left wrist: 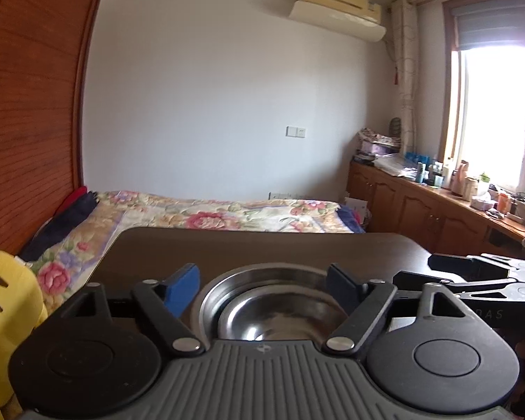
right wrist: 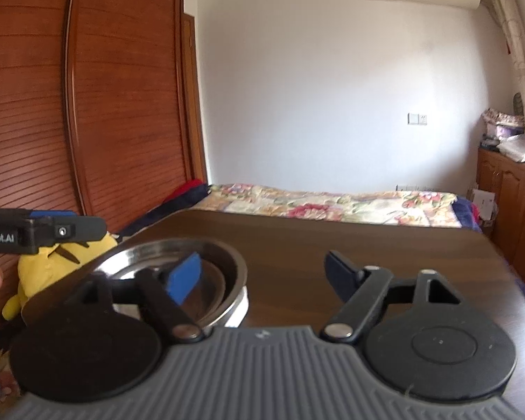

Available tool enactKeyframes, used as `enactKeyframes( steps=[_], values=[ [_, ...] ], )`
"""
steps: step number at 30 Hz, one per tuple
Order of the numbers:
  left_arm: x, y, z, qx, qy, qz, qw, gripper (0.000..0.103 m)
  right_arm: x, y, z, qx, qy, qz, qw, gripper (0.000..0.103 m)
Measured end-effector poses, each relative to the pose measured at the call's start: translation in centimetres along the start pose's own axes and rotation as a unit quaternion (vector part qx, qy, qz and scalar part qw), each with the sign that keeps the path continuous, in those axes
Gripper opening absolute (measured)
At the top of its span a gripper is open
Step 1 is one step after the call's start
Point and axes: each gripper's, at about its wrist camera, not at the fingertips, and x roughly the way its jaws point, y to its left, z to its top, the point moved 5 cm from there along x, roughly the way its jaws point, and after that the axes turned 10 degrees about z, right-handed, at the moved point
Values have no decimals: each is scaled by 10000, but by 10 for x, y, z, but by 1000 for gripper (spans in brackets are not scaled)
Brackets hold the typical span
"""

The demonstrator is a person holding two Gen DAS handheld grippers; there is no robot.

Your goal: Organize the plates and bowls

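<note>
Left tongs [left wrist: 262, 288] spread wide; steel bowl [left wrist: 280, 311] nested in larger bowl [left wrist: 206, 297].

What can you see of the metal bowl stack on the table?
The steel bowls look like shiny stainless steel: a smaller bowl nested inside a wider one with a broad flat rim. They sit upright on the dark wooden table, near its front left part in the right wrist view. Both look empty. The left gripper is open with its blue pads either side of the stack, no visible contact. The right gripper is open beside it. The underside is hidden.
</note>
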Motion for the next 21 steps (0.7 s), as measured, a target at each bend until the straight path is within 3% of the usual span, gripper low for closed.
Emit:
enactKeyframes(
  steps=[8, 13, 21],
  values=[
    [-15, -21, 21, 179, -328, -28, 9993, 103, -25, -13, 21, -83, -262, -189, 9994, 103],
    [-16, -28, 26, 232, -313, 51, 9992, 103, -32, -18, 25, -95, -302, -407, 9987, 103],
    [-18, -30, 32, 237, -286, 496, 9981, 103, -40, -18, 29, -188, -325, -722, 9967, 103]
  ],
)
